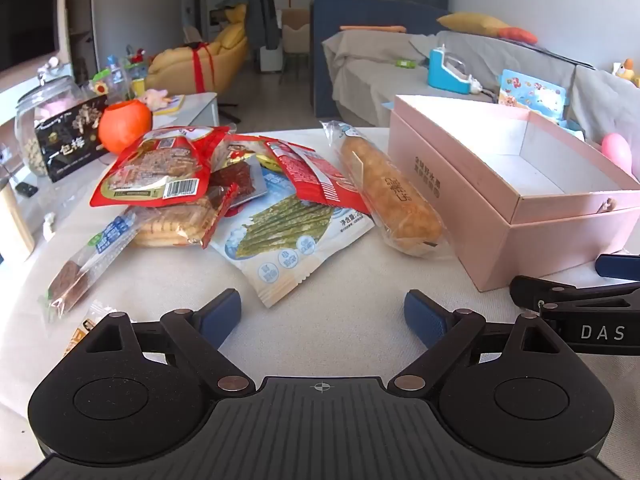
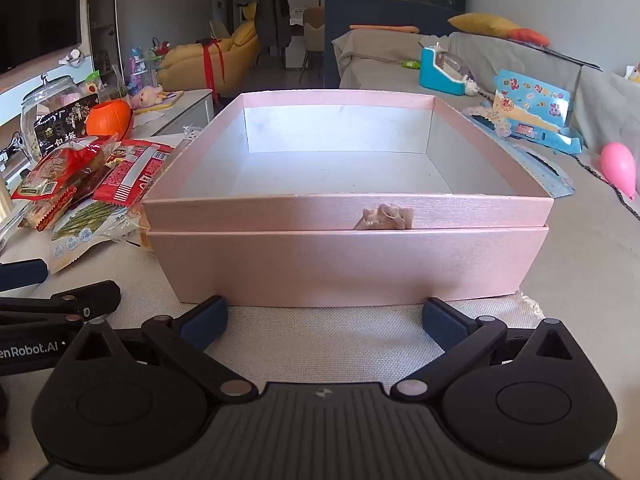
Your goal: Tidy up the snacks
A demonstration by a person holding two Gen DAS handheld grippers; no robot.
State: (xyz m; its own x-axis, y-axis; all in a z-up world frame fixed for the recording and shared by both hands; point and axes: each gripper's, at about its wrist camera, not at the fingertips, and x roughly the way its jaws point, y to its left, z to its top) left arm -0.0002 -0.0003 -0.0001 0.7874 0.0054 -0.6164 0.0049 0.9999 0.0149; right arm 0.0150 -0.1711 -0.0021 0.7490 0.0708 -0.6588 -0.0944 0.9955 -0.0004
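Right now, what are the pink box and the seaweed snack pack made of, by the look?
Pink box: likely rigid paperboard with a faint satin sheen; straight walls, crisp edges, plain pale lining. Seaweed snack pack: thin glossy plastic film; it shows glare, wrinkles and a crimped end seal.

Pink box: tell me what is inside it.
The pink box shows only bare pale floor and inner walls in the right wrist view; no snacks are in it. The strip of floor just behind its near wall is hidden. The snack packets lie outside, on the table beside it.
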